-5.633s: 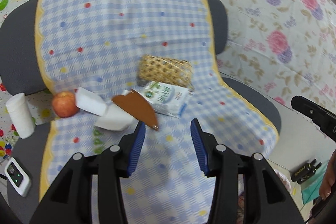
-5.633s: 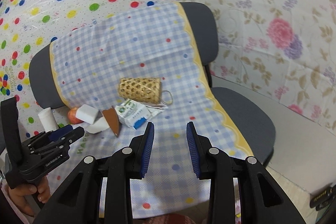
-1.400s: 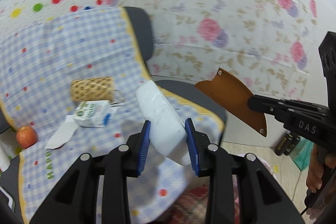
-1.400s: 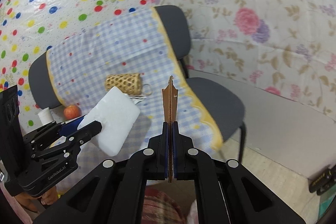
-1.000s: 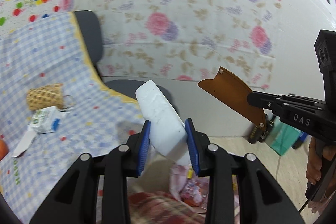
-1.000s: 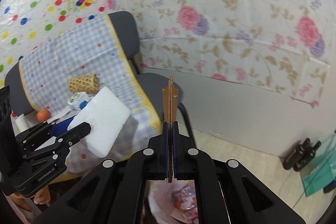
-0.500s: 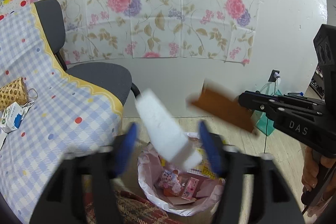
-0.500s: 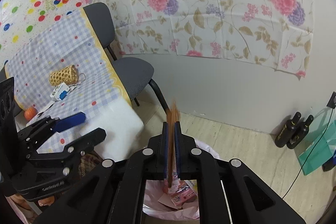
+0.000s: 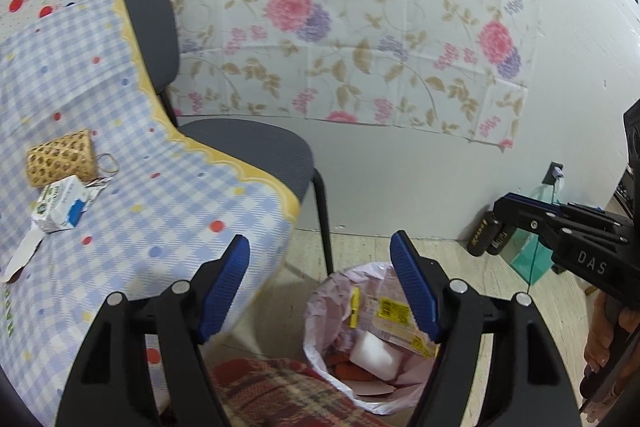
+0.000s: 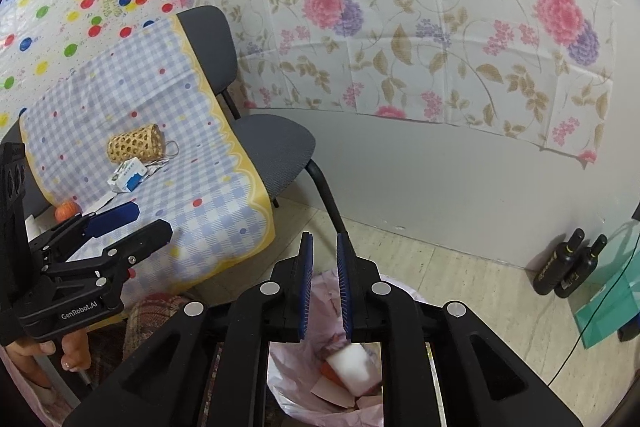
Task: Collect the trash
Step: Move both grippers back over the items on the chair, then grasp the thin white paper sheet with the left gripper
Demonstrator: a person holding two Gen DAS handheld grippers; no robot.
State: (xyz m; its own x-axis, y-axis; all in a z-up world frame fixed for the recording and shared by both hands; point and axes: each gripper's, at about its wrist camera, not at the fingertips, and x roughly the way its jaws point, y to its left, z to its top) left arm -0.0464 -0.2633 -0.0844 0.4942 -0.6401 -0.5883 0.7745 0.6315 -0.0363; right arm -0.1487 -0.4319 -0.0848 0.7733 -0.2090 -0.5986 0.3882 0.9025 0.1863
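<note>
My left gripper (image 9: 320, 247) stands open and holds nothing, above a bin lined with a pink bag (image 9: 320, 307). A white foam block (image 9: 374, 351) lies in the bin on other rubbish. My right gripper (image 10: 324, 247) hangs over the same bin (image 10: 392, 291); its jaws are opening, a narrow gap with nothing between them. The foam block (image 10: 352, 363) shows below its fingers. Each gripper appears in the other's view: the right (image 9: 500, 213) and the left (image 10: 154, 219). A milk carton (image 9: 60, 205) and white paper (image 9: 24, 255) lie on the checked cloth.
A woven cup (image 9: 60, 159) and an apple (image 10: 66, 210) sit on the cloth-covered chairs (image 9: 256, 147). A black chair leg (image 9: 322, 223) stands beside the bin. Two black handsets (image 10: 568, 263) and a green pane (image 10: 608, 307) are by the wall. Plaid fabric (image 9: 280, 391) lies near the bin.
Both views swung from the chair to the bin. The left jaws opened and the foam block dropped in. The brown piece left the right gripper, whose jaws have parted.
</note>
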